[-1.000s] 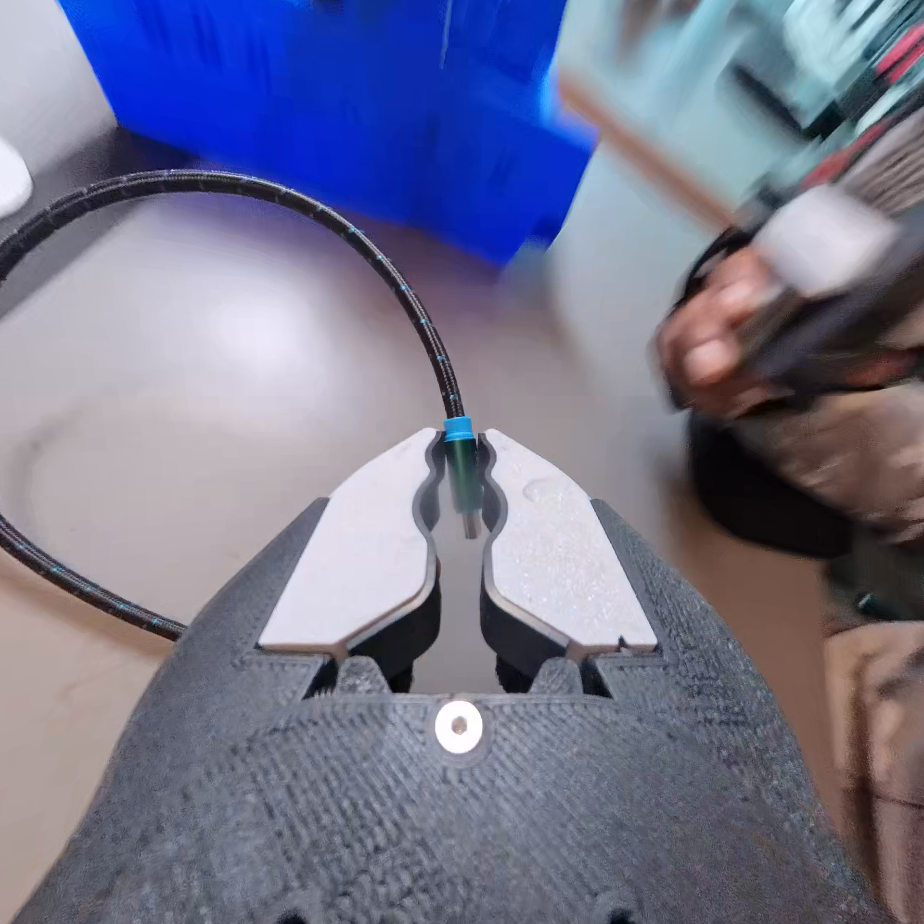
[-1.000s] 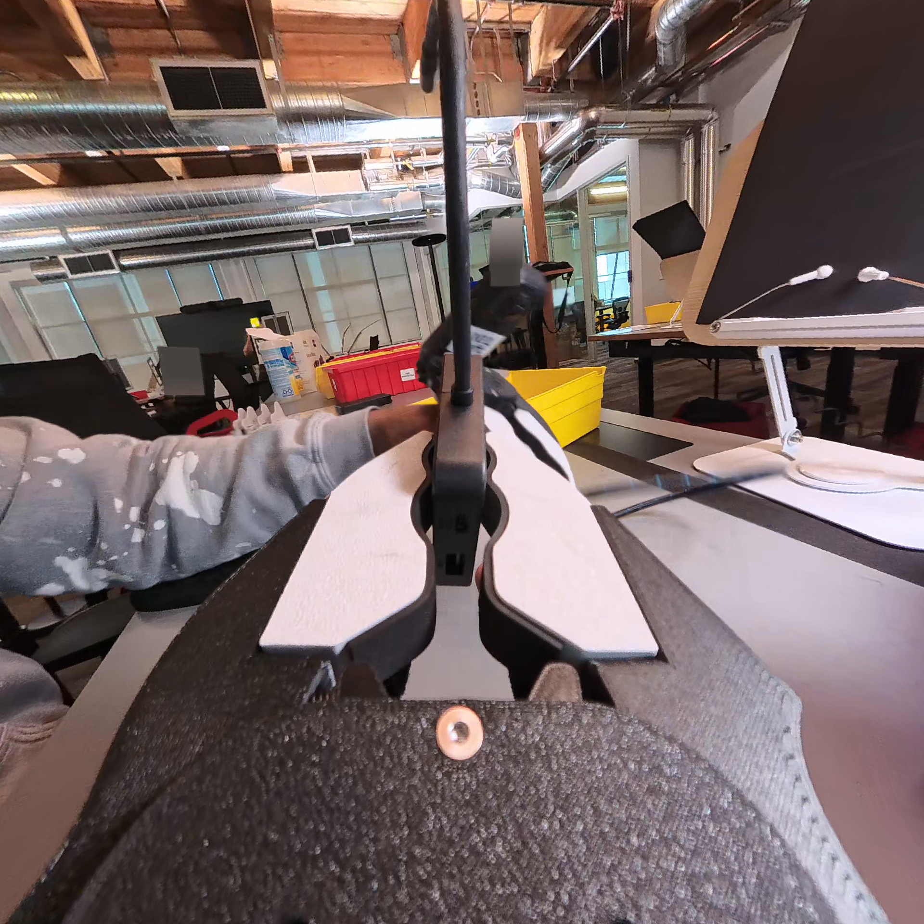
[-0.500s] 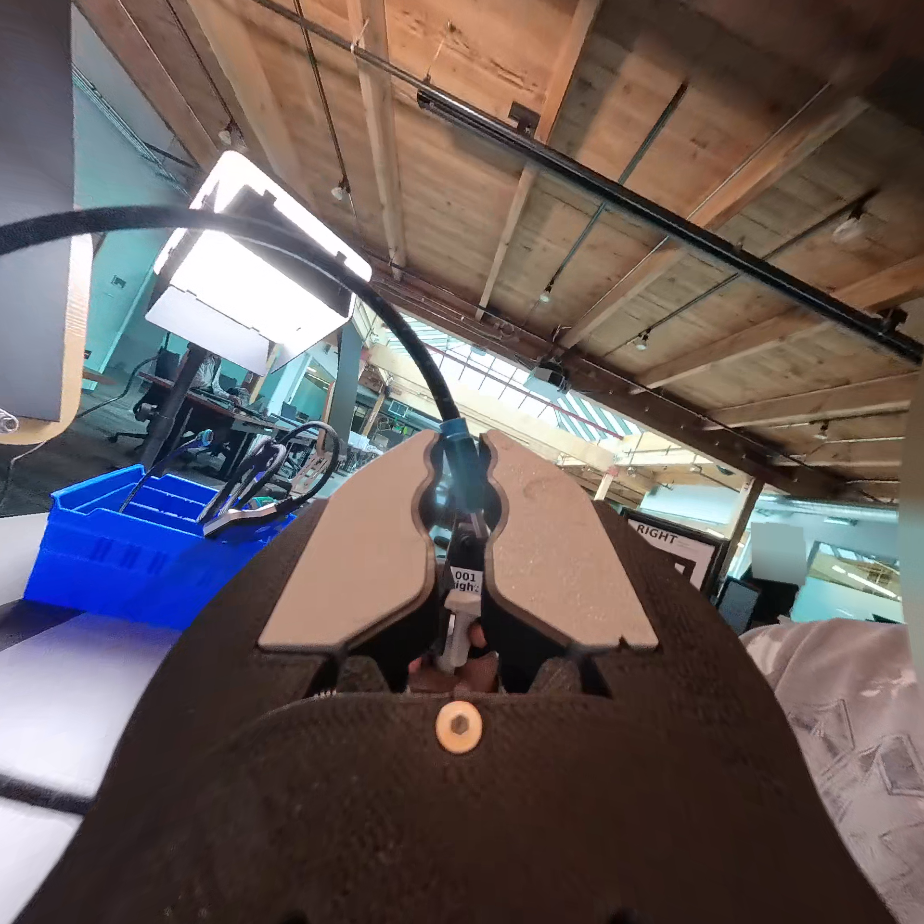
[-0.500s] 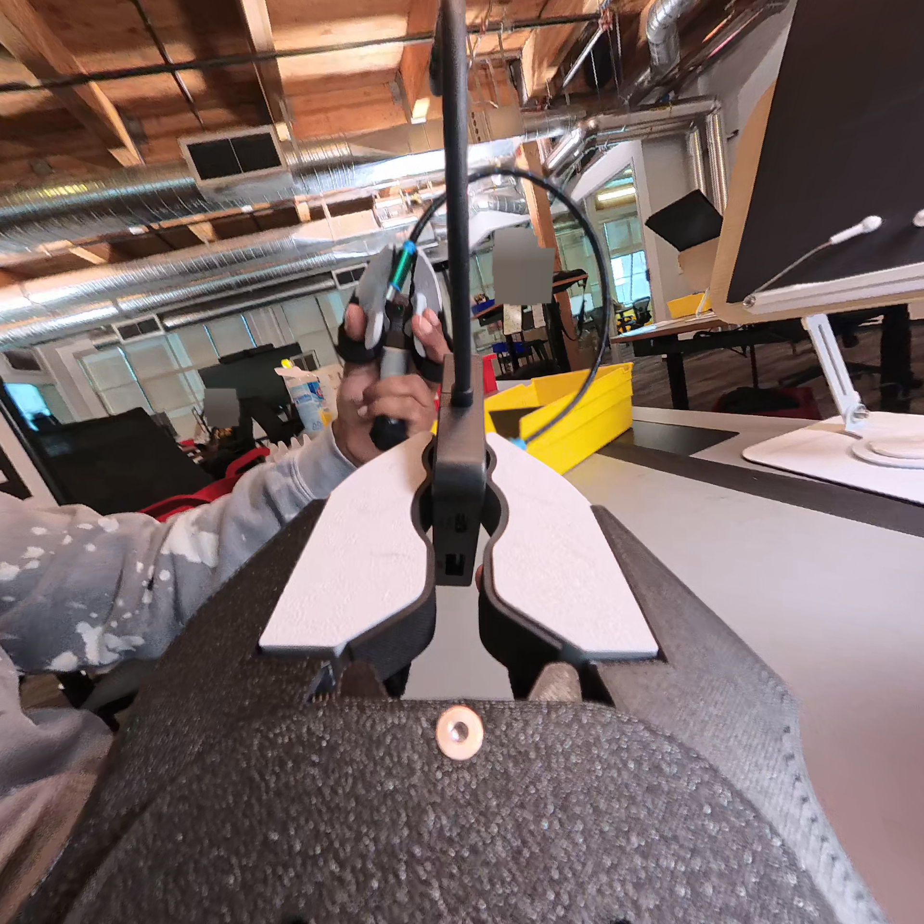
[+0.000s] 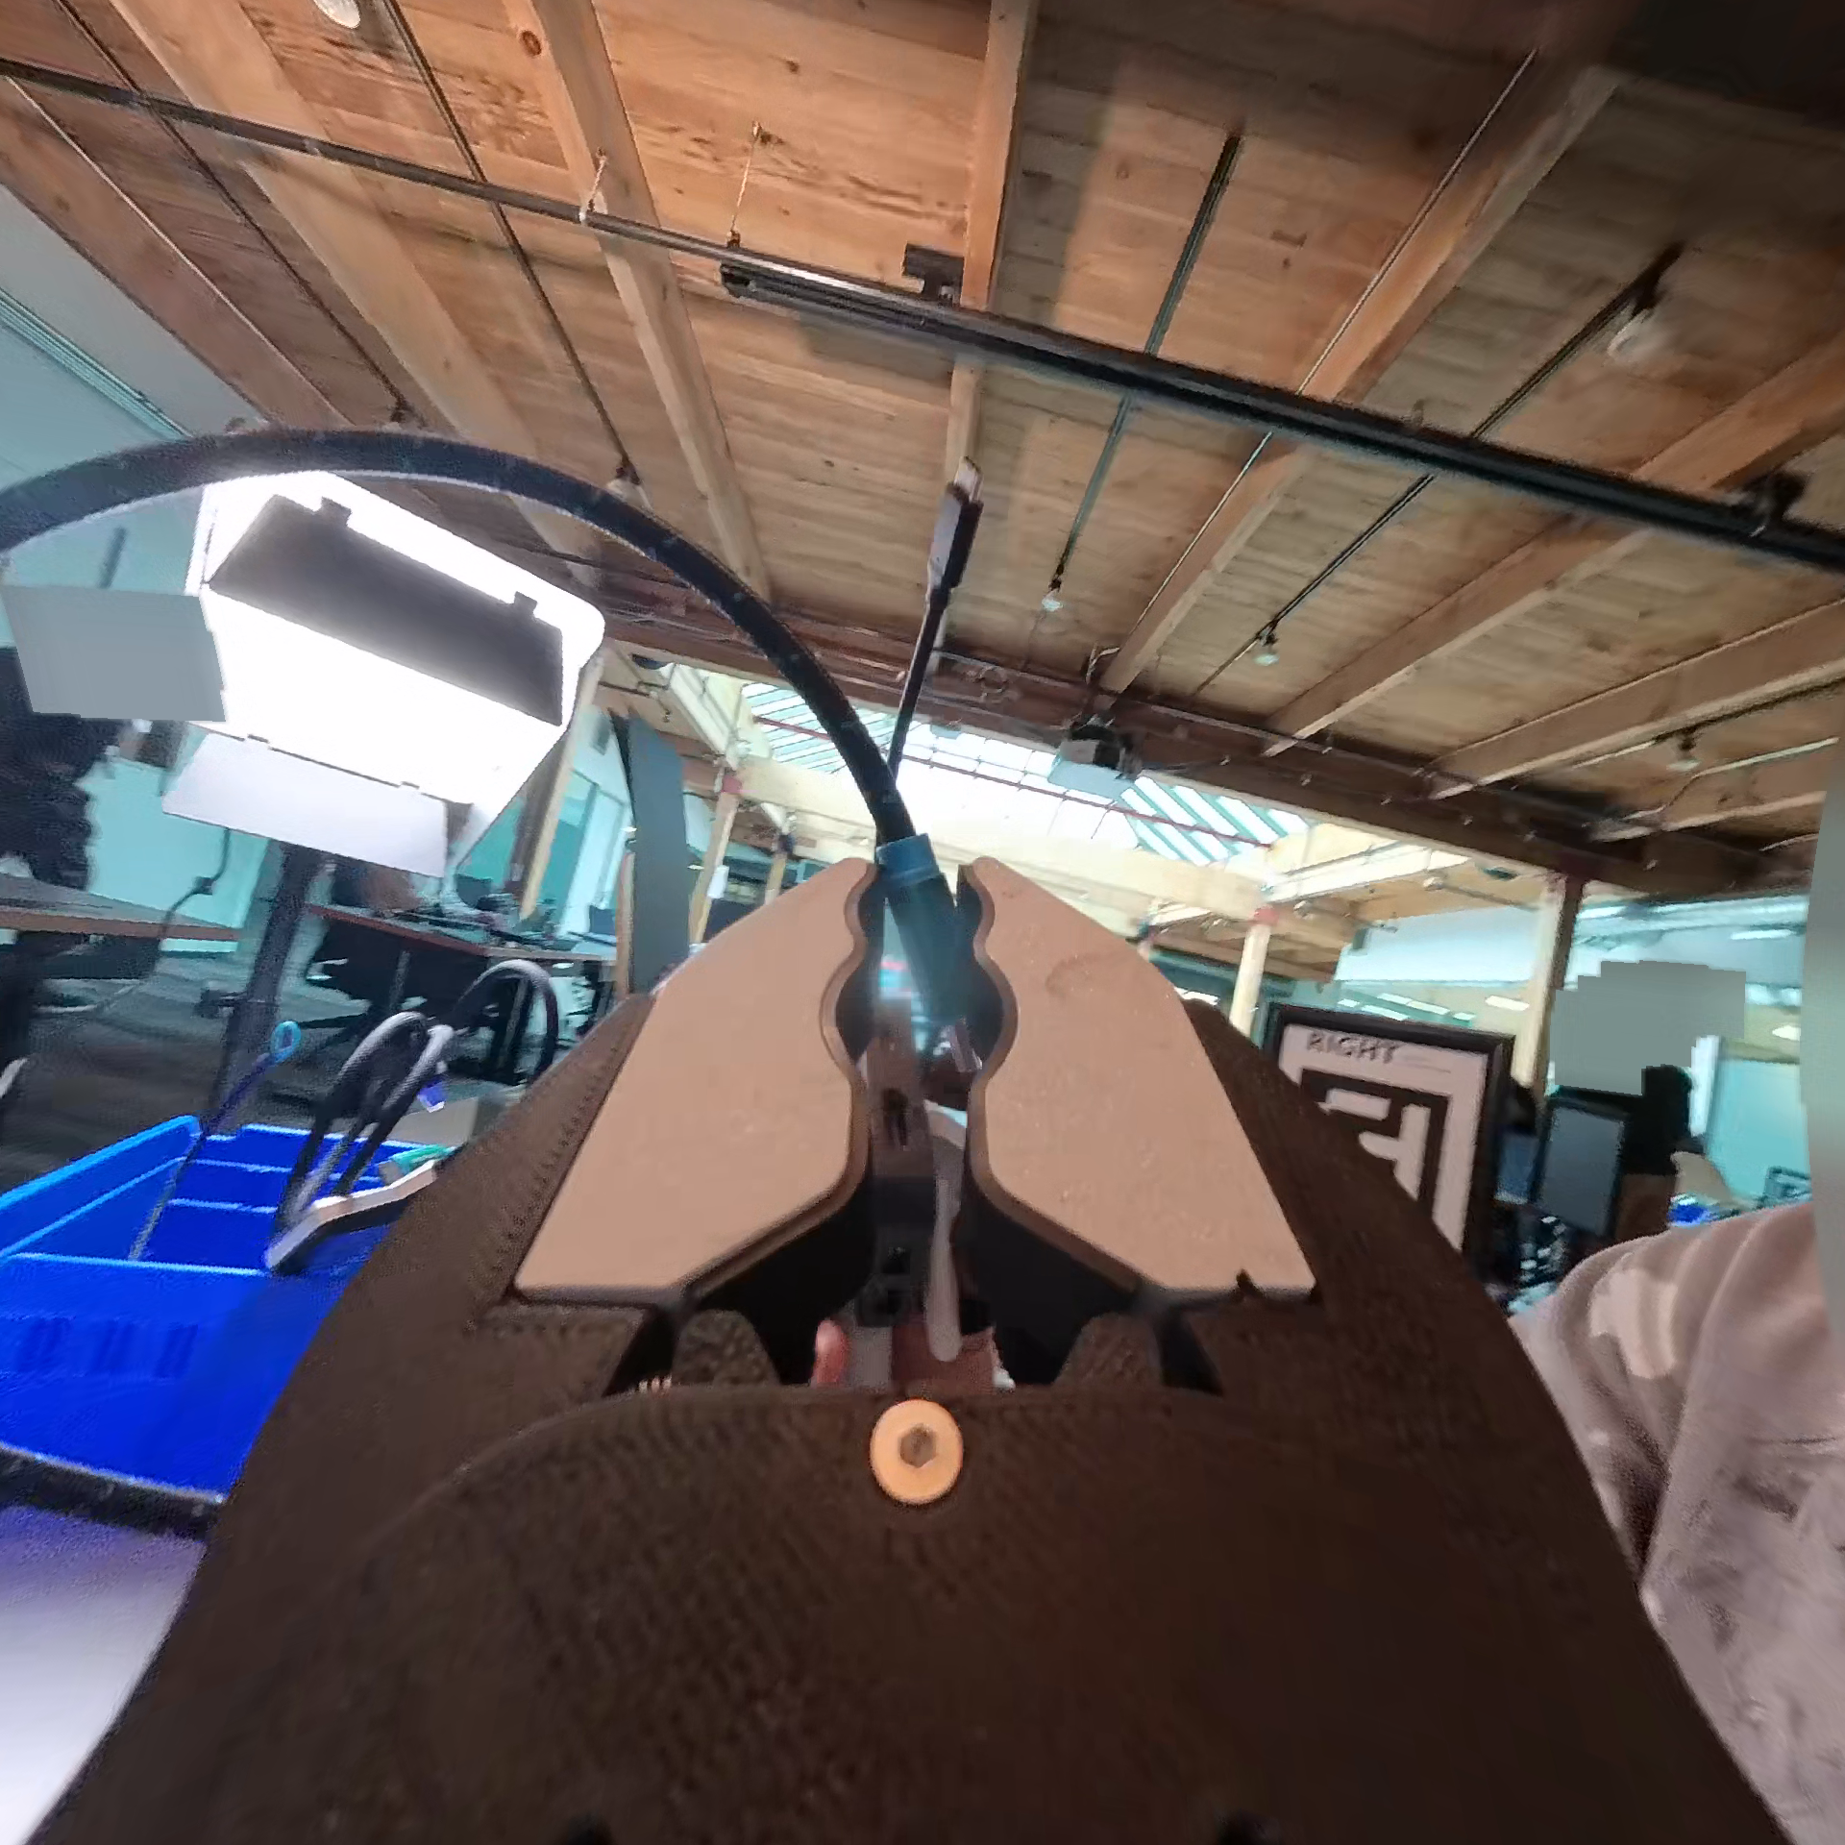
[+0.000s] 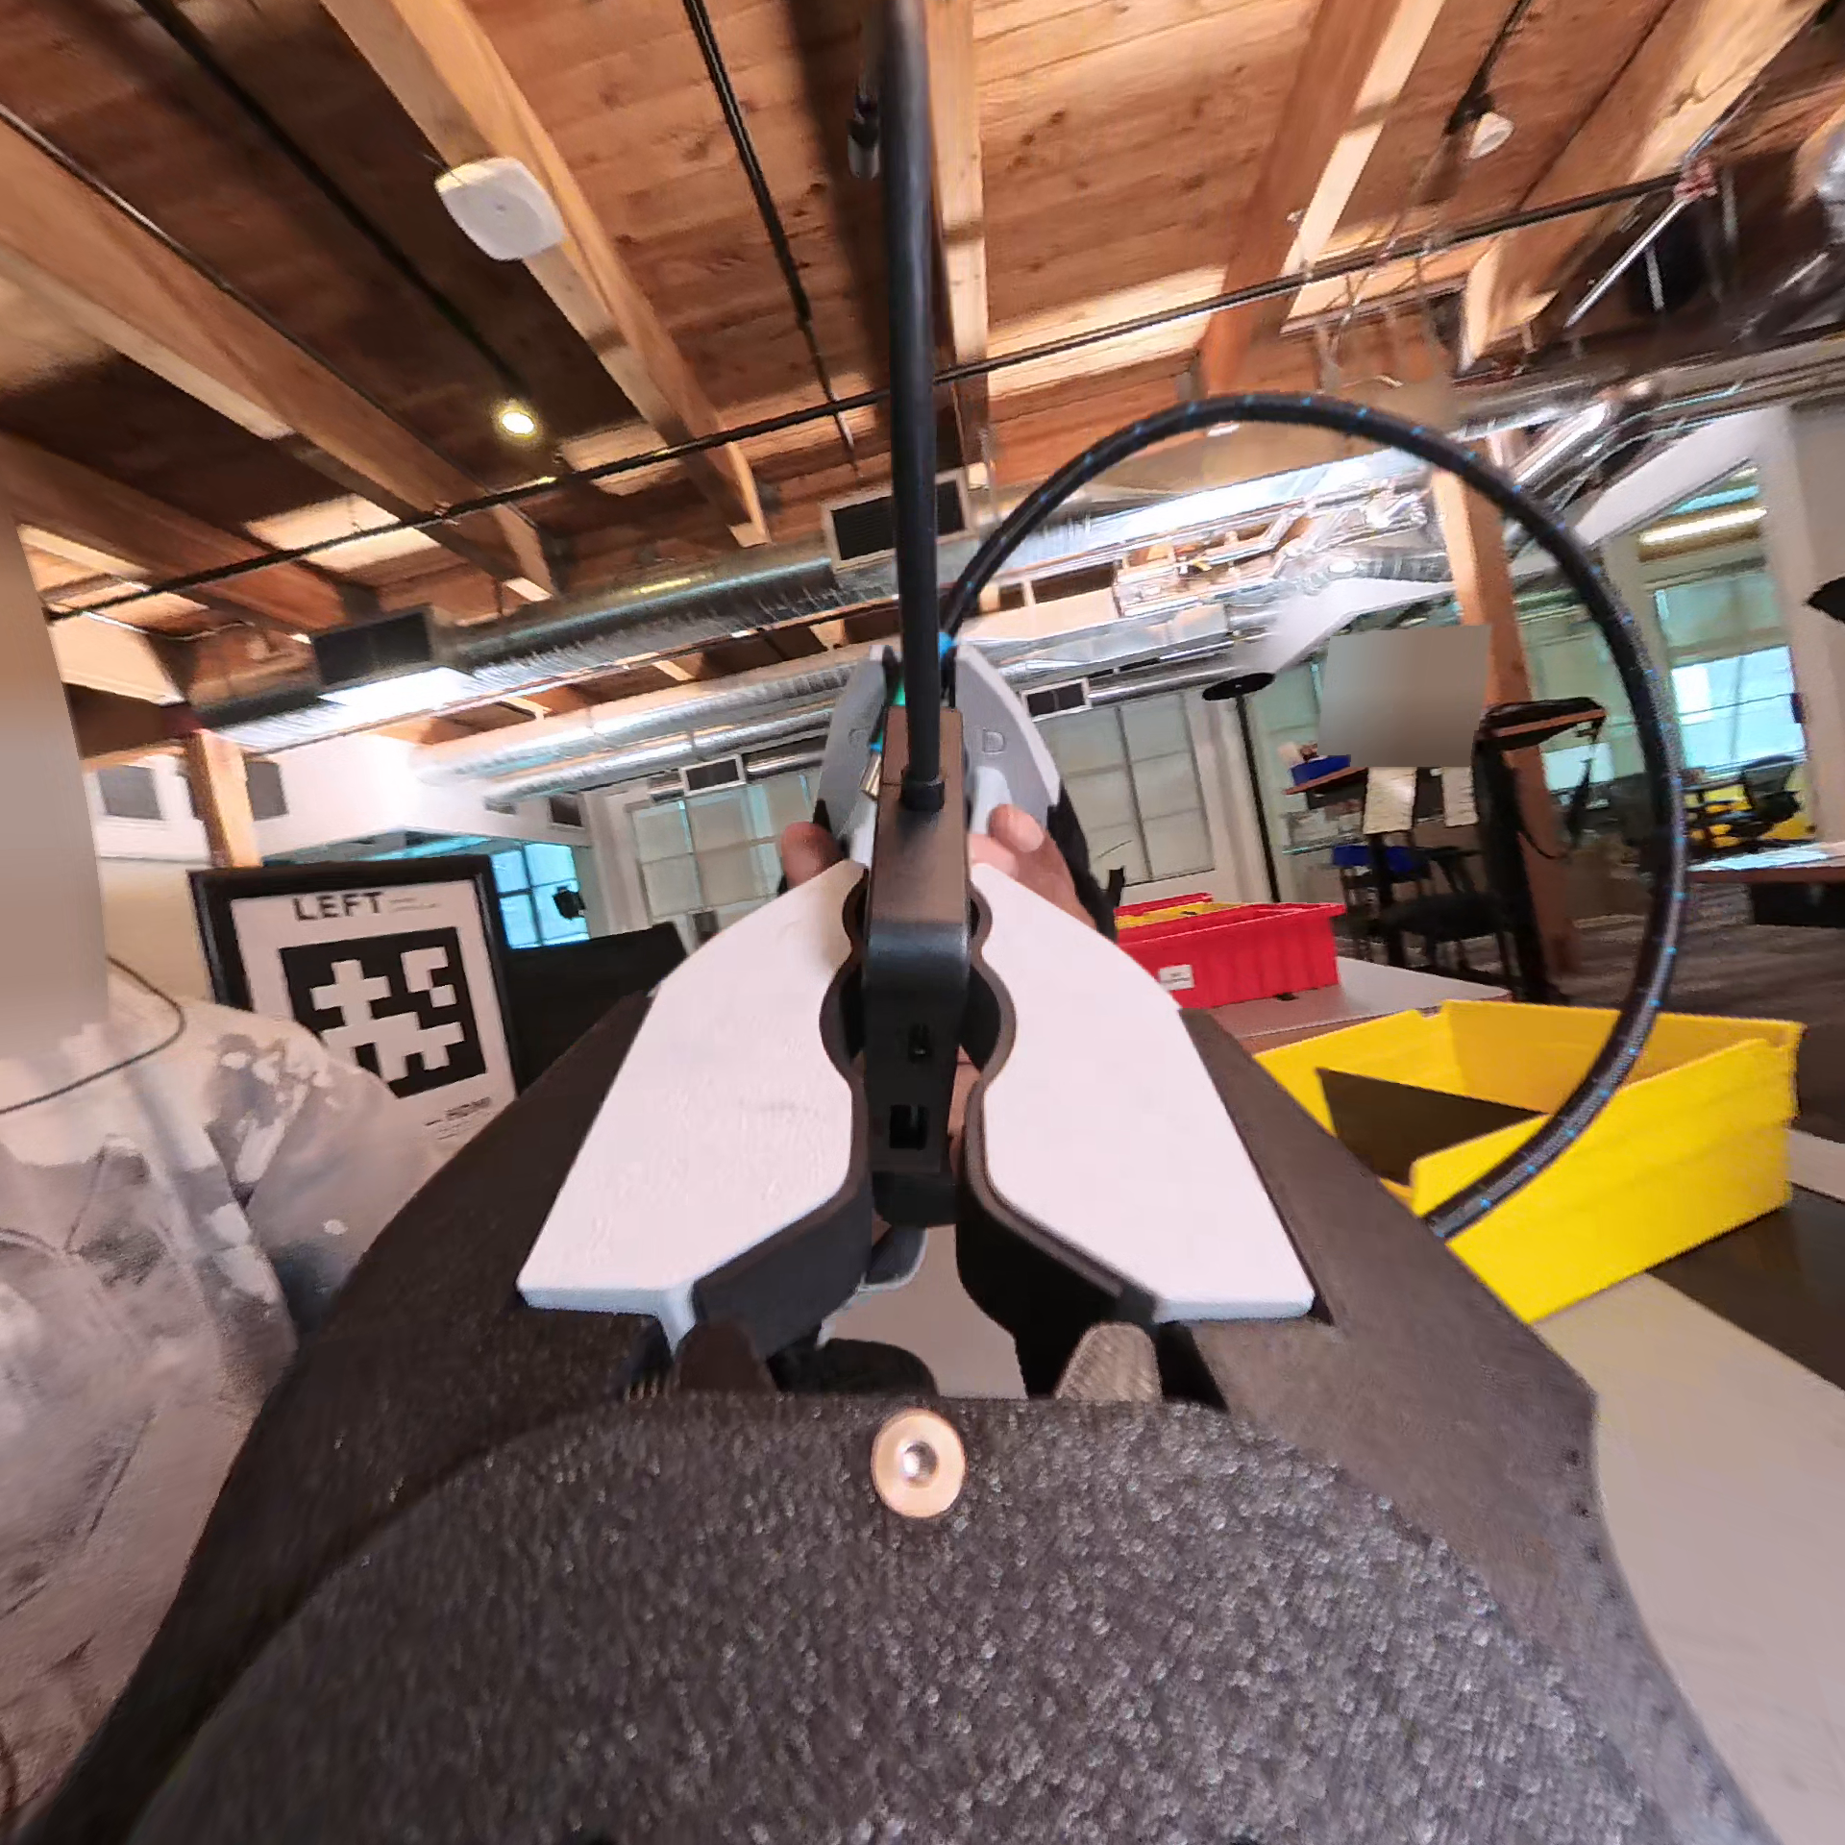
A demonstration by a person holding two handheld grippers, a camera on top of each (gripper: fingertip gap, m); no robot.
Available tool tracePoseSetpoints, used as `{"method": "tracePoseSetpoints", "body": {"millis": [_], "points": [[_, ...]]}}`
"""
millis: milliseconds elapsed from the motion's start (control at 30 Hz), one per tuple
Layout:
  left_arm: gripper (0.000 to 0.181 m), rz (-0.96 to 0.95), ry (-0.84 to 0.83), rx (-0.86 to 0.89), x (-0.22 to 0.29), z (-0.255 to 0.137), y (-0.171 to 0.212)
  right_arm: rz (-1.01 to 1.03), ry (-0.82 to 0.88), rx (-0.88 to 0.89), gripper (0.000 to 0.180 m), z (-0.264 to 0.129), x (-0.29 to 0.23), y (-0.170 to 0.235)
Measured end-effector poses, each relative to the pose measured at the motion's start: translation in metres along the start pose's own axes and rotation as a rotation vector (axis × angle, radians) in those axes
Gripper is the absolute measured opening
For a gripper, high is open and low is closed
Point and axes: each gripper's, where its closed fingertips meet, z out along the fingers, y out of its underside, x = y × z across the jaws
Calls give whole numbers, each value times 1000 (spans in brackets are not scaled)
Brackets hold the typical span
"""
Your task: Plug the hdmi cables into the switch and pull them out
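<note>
My left gripper [image 5: 919, 879] is shut on the blue-collared plug of a braided HDMI cable [image 5: 904, 859], whose cord arcs up and to the left. My right gripper [image 6: 917, 889] is shut on the black switch [image 6: 914, 998], held upright, with its thin black lead [image 6: 914, 399] rising from its top. Both grippers are raised and face each other. In the right wrist view the left gripper [image 6: 923, 699] sits just behind the switch's top, with the braided cable [image 6: 1657, 799] looping to the right. I cannot tell whether the plug is in a port.
A blue bin [image 5: 120, 1298] holding several cables stands at the lower left. A yellow bin [image 6: 1597, 1128] and a red bin [image 6: 1228, 948] sit on the table to the right. Framed marker boards [image 6: 379, 988] and the person's mottled sleeve [image 5: 1697, 1448] are close by.
Both grippers have tilted up toward the ceiling. The left gripper with the HDMI plug has closed in on the switch held in the right gripper. Both grips are unchanged.
</note>
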Motion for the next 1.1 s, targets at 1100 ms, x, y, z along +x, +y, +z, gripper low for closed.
{"method": "tracePoseSetpoints", "body": {"millis": [1100], "points": [[17, 227, -110, -132, -12, 6, 48, 155, -150, 9, 14, -33, -8, 5]]}}
